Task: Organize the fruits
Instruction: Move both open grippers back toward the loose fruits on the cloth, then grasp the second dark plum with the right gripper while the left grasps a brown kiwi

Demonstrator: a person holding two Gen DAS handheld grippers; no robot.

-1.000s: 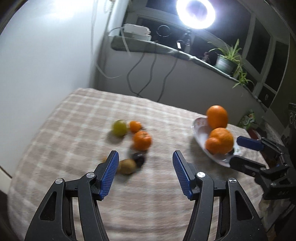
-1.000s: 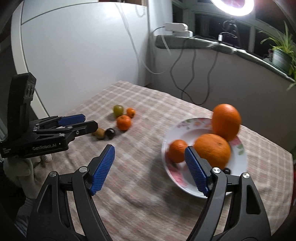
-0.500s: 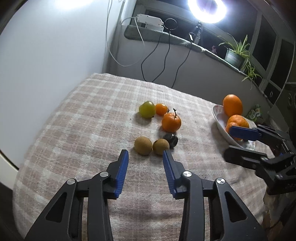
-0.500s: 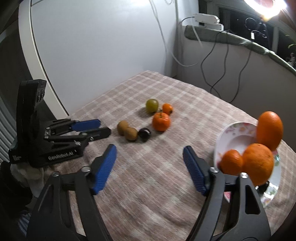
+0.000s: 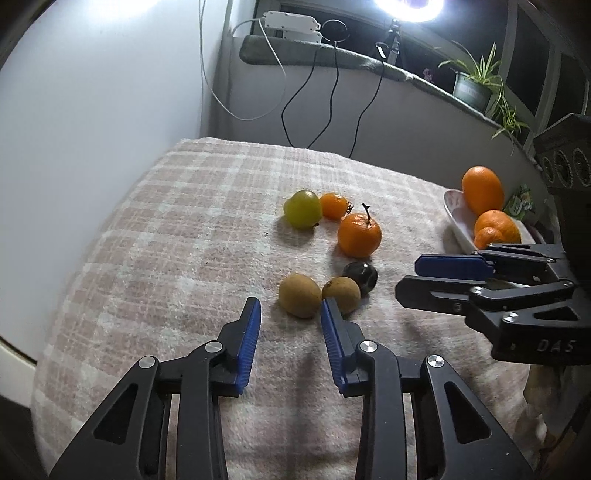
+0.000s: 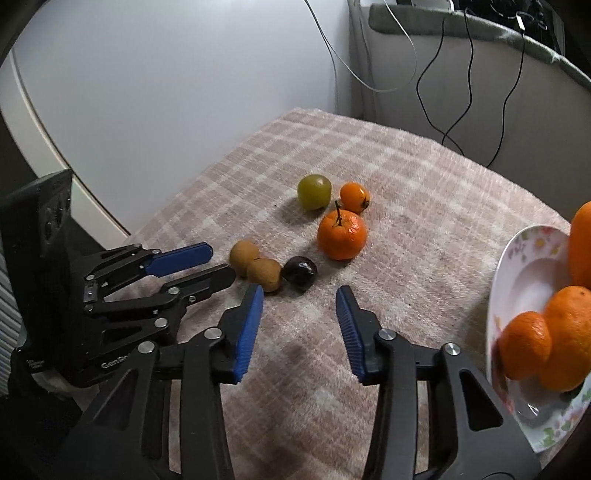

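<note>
Loose fruit lies on the checked cloth: two brown kiwis [image 5: 300, 295] [image 5: 341, 292], a dark plum [image 5: 361, 277], a stemmed tangerine [image 5: 359, 235], a small orange fruit [image 5: 333, 205] and a green fruit [image 5: 303, 208]. My left gripper [image 5: 290, 306] is open and empty, just short of the left kiwi. My right gripper [image 6: 300, 295] is open and empty, just short of the plum [image 6: 299, 270]. It also shows in the left wrist view [image 5: 432, 280]. A flowered plate [image 6: 524, 273] at the right holds three oranges [image 6: 561, 332].
The table's left edge drops off near a white wall [image 5: 92, 110]. A ledge with cables, a power strip [image 5: 291, 22] and a potted plant [image 5: 472, 88] runs behind the table. A ring light [image 5: 406, 7] shines above.
Both grippers have moved closer to the loose fruit cluster. My left gripper's jaws narrowed over the last second. My right gripper turned away from the plate toward the plum.
</note>
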